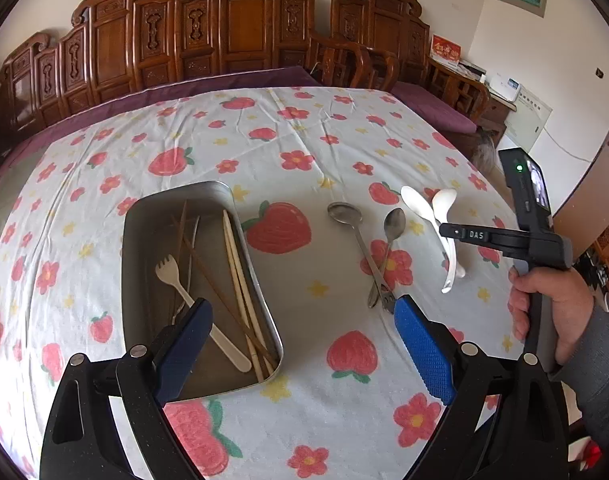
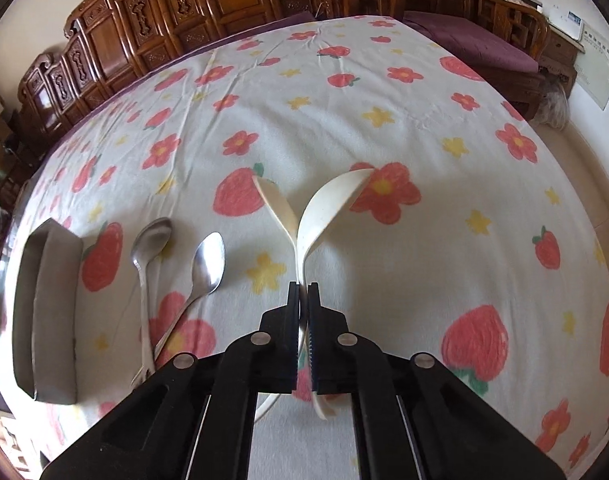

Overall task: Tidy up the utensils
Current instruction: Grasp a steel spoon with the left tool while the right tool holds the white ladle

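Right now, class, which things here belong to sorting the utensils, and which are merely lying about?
Belongs to the job:
metal tray holding fork and chopsticks
two steel spoons
two white spoons, gripped by the right claw
left claw, open

Lying about:
strawberry tablecloth
carved wooden chairs

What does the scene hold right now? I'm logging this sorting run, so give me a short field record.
surface: strawberry-print white tablecloth
container: rectangular metal tray, holding a cream plastic fork and chopsticks
loose: two stainless steel spoons, handles crossed
right gripper: jaws shut on two white plastic spoons
left gripper: jaws open, empty, partly above the tray
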`<state>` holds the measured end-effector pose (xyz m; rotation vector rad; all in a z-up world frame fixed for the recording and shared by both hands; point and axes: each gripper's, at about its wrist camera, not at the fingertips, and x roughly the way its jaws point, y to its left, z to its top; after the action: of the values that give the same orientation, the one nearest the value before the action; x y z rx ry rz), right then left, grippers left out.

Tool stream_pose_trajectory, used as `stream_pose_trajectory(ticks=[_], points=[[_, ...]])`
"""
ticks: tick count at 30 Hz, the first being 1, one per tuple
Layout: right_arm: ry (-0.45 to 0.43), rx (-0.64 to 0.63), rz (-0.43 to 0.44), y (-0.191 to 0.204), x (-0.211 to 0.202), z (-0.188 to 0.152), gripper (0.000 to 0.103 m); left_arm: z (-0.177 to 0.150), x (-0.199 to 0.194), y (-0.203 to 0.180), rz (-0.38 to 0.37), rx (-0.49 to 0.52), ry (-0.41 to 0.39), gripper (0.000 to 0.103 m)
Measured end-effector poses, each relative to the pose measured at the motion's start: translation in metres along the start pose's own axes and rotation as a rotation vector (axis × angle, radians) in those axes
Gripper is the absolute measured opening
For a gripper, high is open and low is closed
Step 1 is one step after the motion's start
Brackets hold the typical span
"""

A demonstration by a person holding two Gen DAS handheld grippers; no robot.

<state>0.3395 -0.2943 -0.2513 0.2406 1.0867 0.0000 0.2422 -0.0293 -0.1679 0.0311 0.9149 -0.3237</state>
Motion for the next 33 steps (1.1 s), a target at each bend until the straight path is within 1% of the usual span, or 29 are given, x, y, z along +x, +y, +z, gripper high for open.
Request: stream_pose_trajectory(ticks=[7, 12, 15, 19, 24, 28, 30, 32, 33], points=[[-0.011, -0.024, 0.077, -0.002, -0.023, -0.007, 0.005, 0.003, 0.009, -0.015, -0.005, 0.018, 0.014, 0.089], [-0.017, -0.032, 0.098, -0.008, -0.034, -0.012, 0.005, 0.005, 0.02, -0.03, -0.006, 0.041, 0.037, 0.089], [-0.025, -0.045, 0.101, -0.014, -0.04, -0.015, 0.005, 0.008, 0.03, -0.04, -0.003, 0.057, 0.057, 0.089], [-0.031, -0.083, 0.083, -0.02, -0.043, -0.023, 0.005, 0.016, 0.049, -0.051, -0.01, 0.062, 0.085, 0.089], [-0.03, -0.107, 0.096, -0.025, -0.044, -0.033, 0.005, 0.03, 0.079, -0.064, 0.0, 0.077, 0.12, 0.088], [-0.034, -0.135, 0.107, -0.024, -0.046, -0.04, 0.005, 0.041, 0.104, -0.066, -0.002, 0.048, 0.168, 0.073], [-0.038, -0.151, 0.107, -0.024, -0.046, -0.043, 0.005, 0.046, 0.117, -0.066, -0.003, 0.03, 0.188, 0.068], [-0.038, -0.154, 0.111, -0.025, -0.046, -0.044, 0.005, 0.05, 0.131, -0.066, 0.004, 0.014, 0.215, 0.06], [-0.038, -0.154, 0.113, -0.027, -0.046, -0.045, 0.005, 0.052, 0.139, -0.065, -0.001, 0.002, 0.23, 0.058]])
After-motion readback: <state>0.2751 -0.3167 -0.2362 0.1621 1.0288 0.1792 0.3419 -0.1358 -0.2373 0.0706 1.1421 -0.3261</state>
